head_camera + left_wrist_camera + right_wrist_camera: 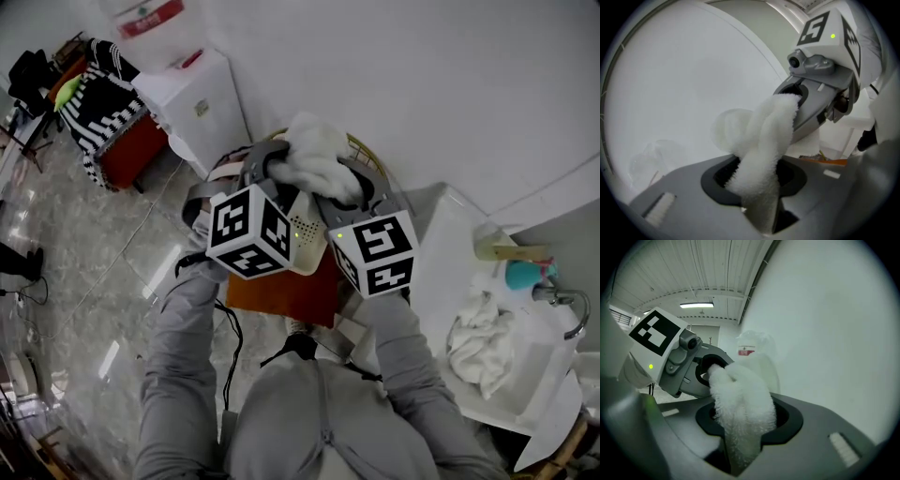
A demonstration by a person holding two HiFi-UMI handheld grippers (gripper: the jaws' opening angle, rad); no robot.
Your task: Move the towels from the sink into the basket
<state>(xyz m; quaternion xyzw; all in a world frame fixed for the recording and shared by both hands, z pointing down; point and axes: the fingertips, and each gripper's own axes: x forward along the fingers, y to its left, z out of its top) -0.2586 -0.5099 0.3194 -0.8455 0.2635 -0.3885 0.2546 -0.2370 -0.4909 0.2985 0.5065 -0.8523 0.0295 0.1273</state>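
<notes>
A white towel (314, 157) hangs above the basket (362, 144); crumpled towel (481, 342) lies in the sink (433, 272).

Tools: 2, my left tool (270, 167) and my right tool (361, 187). Towels in the air: 1 white towel (314, 155), pinched by both tools at once. Towels in the sink (439, 246): 1 white towel heap (480, 342); I can't tell how many pieces are in it. Sinks: 1. Baskets: 1 basket (362, 145), only its rim shows. Faucets: 1 faucet (562, 305). Beside it: 1 teal item (522, 274). Water dispensers: 1 water dispenser (192, 103). Striped cloths: 1 striped cloth (103, 108).
</notes>
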